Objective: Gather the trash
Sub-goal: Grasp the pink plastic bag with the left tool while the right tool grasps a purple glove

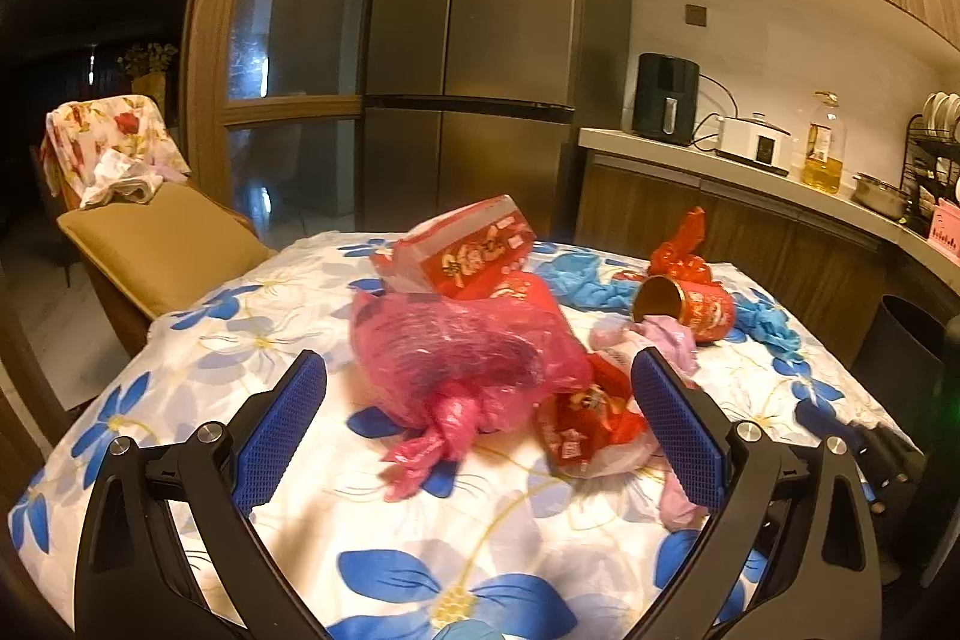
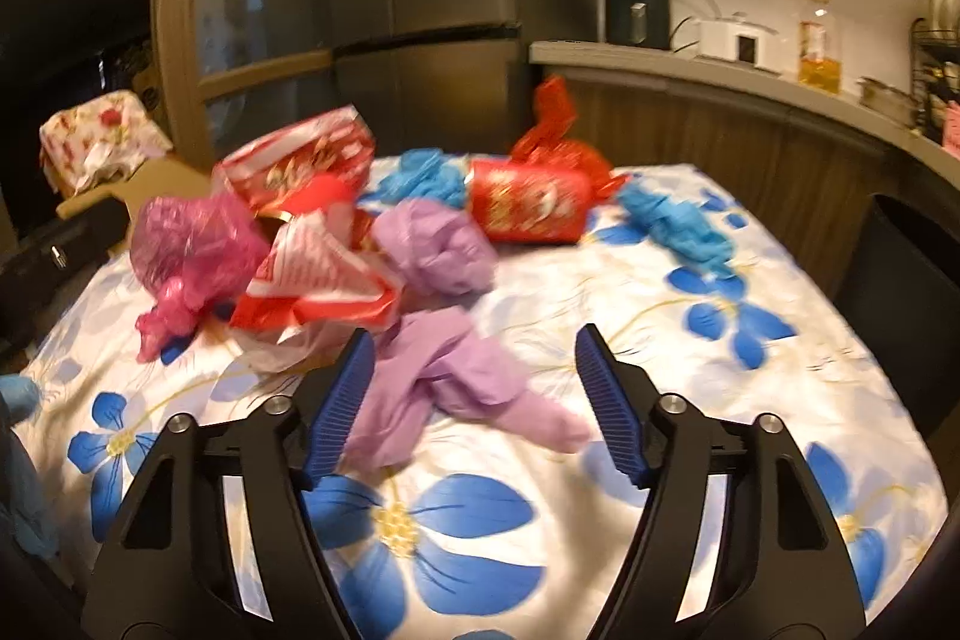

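A knotted pink bag (image 1: 456, 370) lies on the flowered worktop (image 1: 420, 538), right between the wide-open fingers of the left claw (image 1: 479, 388). A purple glove (image 2: 456, 382) lies between the right claw's (image 2: 474, 370) open fingers, which hold nothing.

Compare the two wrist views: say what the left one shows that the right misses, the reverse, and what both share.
Only the left: the red can's open mouth, and the left gripper open around the pink bag's knot.

Only the right: the purple glove lying between the open right gripper's fingers.

Both: the pink bag, red can, blue gloves, floral cloth, oil bottle.
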`<state>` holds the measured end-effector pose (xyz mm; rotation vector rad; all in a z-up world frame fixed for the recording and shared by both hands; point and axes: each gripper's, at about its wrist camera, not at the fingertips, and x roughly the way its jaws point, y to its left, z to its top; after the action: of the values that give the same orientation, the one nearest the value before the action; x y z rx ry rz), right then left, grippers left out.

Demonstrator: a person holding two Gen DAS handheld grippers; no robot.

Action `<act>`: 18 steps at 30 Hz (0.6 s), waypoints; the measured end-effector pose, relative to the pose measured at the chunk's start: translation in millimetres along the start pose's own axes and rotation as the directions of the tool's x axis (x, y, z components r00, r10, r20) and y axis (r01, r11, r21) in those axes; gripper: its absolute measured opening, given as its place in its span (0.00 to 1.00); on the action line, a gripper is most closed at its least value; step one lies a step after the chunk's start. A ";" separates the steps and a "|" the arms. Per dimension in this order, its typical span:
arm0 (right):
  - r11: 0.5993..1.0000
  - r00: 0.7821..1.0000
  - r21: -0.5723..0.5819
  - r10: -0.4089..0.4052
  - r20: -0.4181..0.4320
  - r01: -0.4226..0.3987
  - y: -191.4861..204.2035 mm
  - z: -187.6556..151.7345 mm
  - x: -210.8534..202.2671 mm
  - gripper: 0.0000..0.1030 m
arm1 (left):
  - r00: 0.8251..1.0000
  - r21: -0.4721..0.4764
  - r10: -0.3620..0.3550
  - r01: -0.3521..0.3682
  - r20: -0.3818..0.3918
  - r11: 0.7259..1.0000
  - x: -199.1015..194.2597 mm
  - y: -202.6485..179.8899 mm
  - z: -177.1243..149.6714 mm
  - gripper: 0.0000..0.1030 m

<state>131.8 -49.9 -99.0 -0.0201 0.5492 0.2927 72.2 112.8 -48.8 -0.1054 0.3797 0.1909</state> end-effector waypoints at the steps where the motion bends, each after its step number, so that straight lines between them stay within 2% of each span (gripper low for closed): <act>1: 1.000 1.000 -0.004 0.008 -0.012 -0.008 2.3 -1.0 4.4 0.60 | 1.000 0.000 0.009 -0.009 0.003 1.000 0.2 2.7 0.5 0.95; 3: 1.000 0.999 -0.016 0.014 -0.037 -0.015 6.5 -2.0 12.5 0.54 | 1.000 -0.003 0.019 -0.019 0.003 1.000 1.9 7.0 1.6 0.95; 8: 0.999 0.995 -0.027 0.023 -0.092 -0.026 9.5 -6.7 25.9 0.16 | 0.999 -0.009 0.041 -0.041 -0.017 0.999 9.2 17.0 1.3 0.95; 10: 0.999 0.995 -0.017 0.033 -0.095 -0.034 6.9 -7.6 25.5 0.08 | 0.999 -0.010 0.043 -0.043 -0.020 0.999 12.1 20.7 2.5 0.95; 15: 1.000 0.999 -0.006 -0.003 -0.037 0.003 -2.8 -5.5 8.7 0.04 | 0.998 -0.031 0.039 -0.041 -0.044 0.999 26.7 30.2 7.9 0.94; 18: 0.999 0.999 -0.010 -0.033 -0.002 0.033 -8.9 -3.3 -2.9 0.04 | 0.996 -0.051 0.021 -0.026 -0.086 0.998 42.7 34.3 12.9 0.93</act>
<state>130.2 -59.6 -100.8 -0.0387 0.5488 0.2629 108.8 155.1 -55.3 -0.1608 0.4616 0.2201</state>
